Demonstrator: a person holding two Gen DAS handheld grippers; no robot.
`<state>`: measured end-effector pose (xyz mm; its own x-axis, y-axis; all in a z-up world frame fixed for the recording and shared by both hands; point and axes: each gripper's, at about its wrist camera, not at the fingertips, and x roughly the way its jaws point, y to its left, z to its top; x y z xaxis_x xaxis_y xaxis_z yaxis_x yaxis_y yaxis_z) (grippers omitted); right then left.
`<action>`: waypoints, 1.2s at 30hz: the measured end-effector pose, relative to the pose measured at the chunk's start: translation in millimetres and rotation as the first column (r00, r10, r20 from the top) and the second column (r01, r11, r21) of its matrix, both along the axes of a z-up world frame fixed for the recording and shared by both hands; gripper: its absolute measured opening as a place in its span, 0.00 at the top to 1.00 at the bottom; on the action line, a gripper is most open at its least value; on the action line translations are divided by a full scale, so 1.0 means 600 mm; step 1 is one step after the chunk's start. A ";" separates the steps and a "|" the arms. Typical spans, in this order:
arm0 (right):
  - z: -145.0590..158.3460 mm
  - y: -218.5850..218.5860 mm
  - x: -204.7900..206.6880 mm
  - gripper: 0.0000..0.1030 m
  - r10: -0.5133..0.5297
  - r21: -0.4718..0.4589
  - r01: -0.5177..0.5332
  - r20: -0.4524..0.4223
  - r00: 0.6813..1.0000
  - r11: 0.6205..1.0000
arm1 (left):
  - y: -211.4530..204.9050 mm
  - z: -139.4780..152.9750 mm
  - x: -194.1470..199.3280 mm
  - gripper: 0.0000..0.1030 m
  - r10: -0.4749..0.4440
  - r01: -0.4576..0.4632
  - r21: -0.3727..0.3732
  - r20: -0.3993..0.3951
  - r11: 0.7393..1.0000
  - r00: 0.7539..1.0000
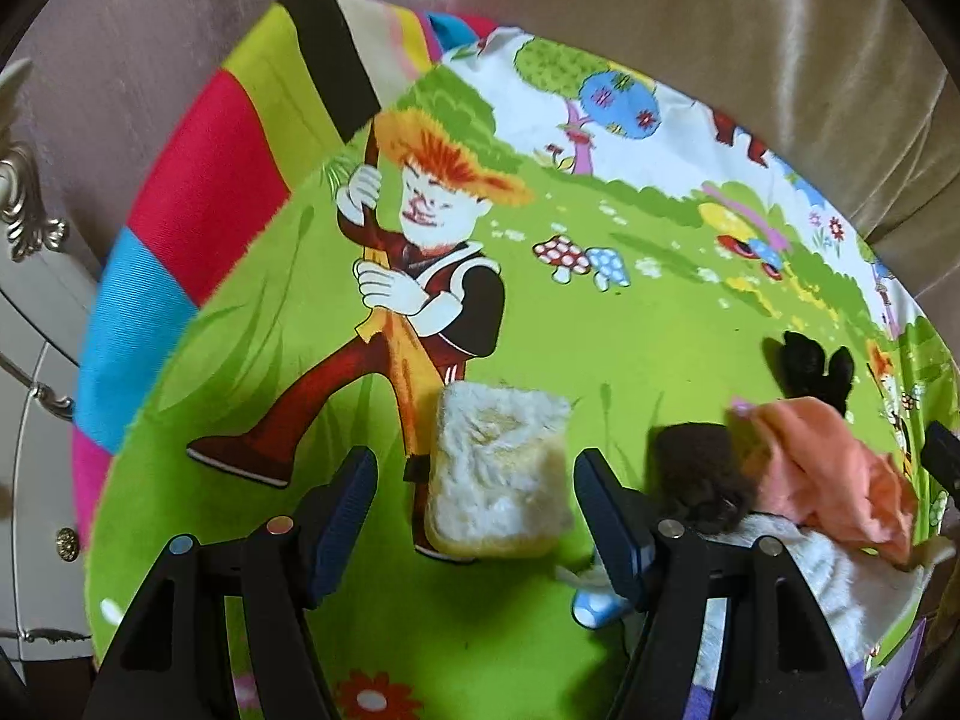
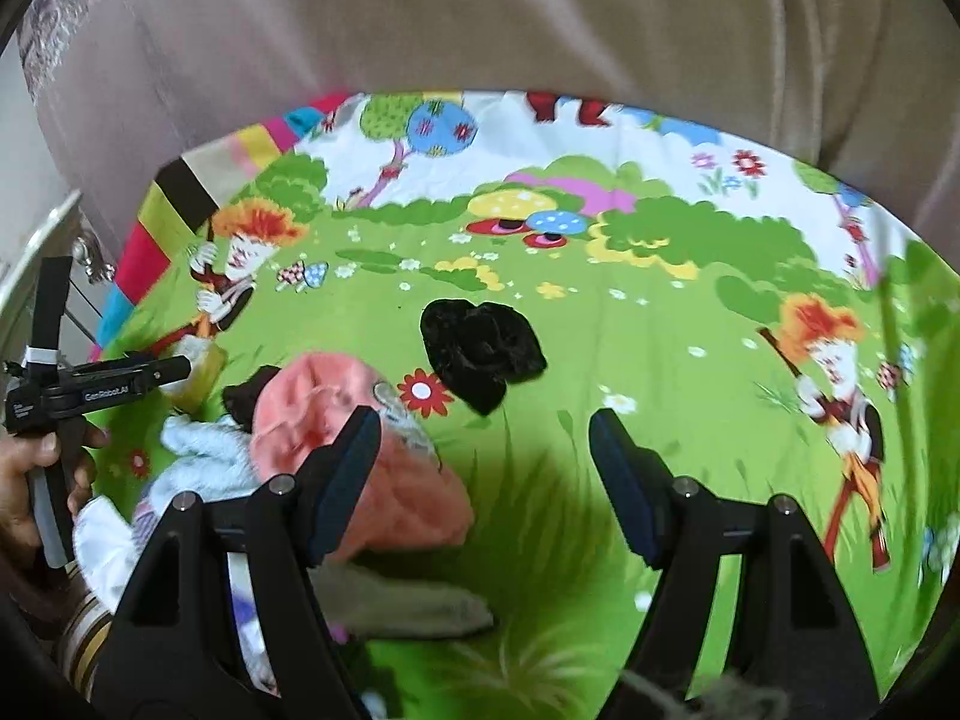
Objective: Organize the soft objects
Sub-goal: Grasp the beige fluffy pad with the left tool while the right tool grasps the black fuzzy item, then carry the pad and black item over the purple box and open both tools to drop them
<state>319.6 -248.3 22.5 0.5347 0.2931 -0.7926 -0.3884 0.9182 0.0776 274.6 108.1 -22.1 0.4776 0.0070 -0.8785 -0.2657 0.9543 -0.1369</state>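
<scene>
Soft objects lie scattered on a cartoon sheet (image 1: 600, 348), and the sorting looks barely under way, judging by how they sit. A cream fuzzy pad (image 1: 501, 474) rests alone on the green print, between the spread fingers of the left gripper (image 1: 474, 504), which hovers over it without touching; nothing is pinched. Right of the pad is the pile (image 2: 240, 468): a dark brown piece (image 1: 696, 474), an orange cloth (image 2: 360, 468) draped on top, and a pale blue-white fleece (image 2: 204, 462) under them, with a grey piece (image 2: 408, 606) poking out on the near side. Beyond the pile, apart from it, a black fuzzy item (image 2: 480, 348) lies by itself on the sheet. The right gripper (image 2: 486, 480) hangs with fingers wide apart and empty, one finger in front of the orange cloth, the gap over bare green print, the black item ahead of it. So far only a loose heap exists; whether it is a sorted stack or the unsorted start I cannot tell. The pad and the black item at least remain to be gathered, and the heap looks unfolded.
</scene>
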 end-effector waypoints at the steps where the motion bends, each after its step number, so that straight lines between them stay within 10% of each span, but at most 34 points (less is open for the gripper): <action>1: -0.007 0.009 0.015 0.27 0.017 -0.003 -0.017 -0.005 1.000 1.000 | 0.001 -0.005 0.003 0.33 -0.002 0.002 0.000 -0.004 1.000 1.000; 12: -0.097 0.076 0.109 0.27 0.077 -0.106 -0.087 -0.095 0.992 0.991 | -0.011 -0.033 0.016 0.30 -0.058 0.059 0.012 -0.009 0.998 0.998; 16: -0.117 0.087 0.122 0.29 0.070 -0.126 -0.083 -0.102 0.992 0.989 | -0.013 -0.032 0.015 0.43 -0.063 0.063 0.054 0.001 0.997 0.998; 22: -0.123 0.080 0.122 0.72 0.062 -0.119 -0.072 -0.088 0.994 0.990 | -0.018 -0.029 0.013 0.52 -0.074 0.073 0.055 0.016 0.996 0.997; 36: -0.046 -0.015 0.022 0.79 -0.067 0.014 0.067 0.010 0.998 0.998 | -0.040 0.055 -0.050 0.52 -0.034 0.023 0.069 0.156 0.997 0.987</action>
<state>332.8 -257.6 -4.9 0.5622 0.2672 -0.7827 -0.3266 0.9412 0.0868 244.5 84.0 10.8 0.6107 0.0479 -0.7904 -0.2186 0.9696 -0.1101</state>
